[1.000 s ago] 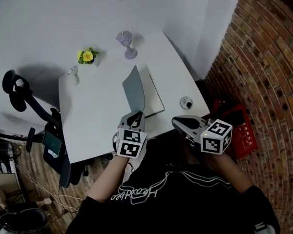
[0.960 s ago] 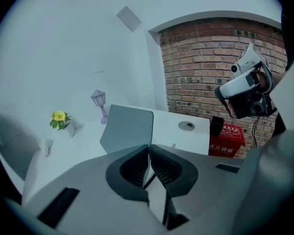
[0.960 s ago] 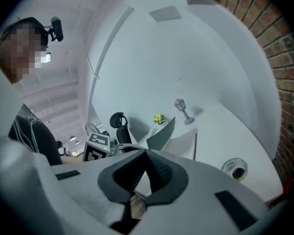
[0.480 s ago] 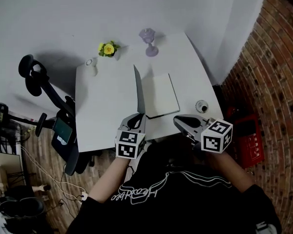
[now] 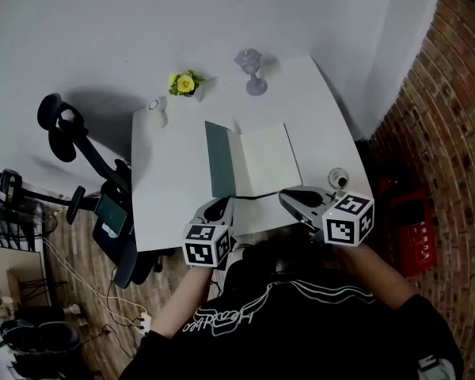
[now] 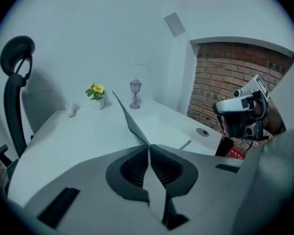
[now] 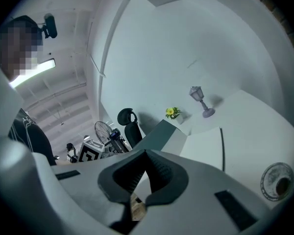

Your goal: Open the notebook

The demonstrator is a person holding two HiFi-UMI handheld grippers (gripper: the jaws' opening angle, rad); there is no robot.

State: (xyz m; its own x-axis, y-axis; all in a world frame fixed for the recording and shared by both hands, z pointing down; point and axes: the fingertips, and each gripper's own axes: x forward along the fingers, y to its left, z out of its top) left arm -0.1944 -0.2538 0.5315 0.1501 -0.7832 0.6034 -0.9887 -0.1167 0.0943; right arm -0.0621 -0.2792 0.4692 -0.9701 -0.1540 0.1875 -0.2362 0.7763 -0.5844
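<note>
Pinching the half-raised cover [image 5: 219,169] of the notebook [image 5: 265,159] at its near edge, the left tool [image 5: 222,206] is clamped. The notebook lies on the white surface [image 5: 170,192]; the right tool [image 5: 294,199], closed and empty, hovers by its near right corner.

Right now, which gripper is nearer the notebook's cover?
Left. The left gripper is shut on the cover; the right gripper sits by the notebook, at its near right corner.
</note>
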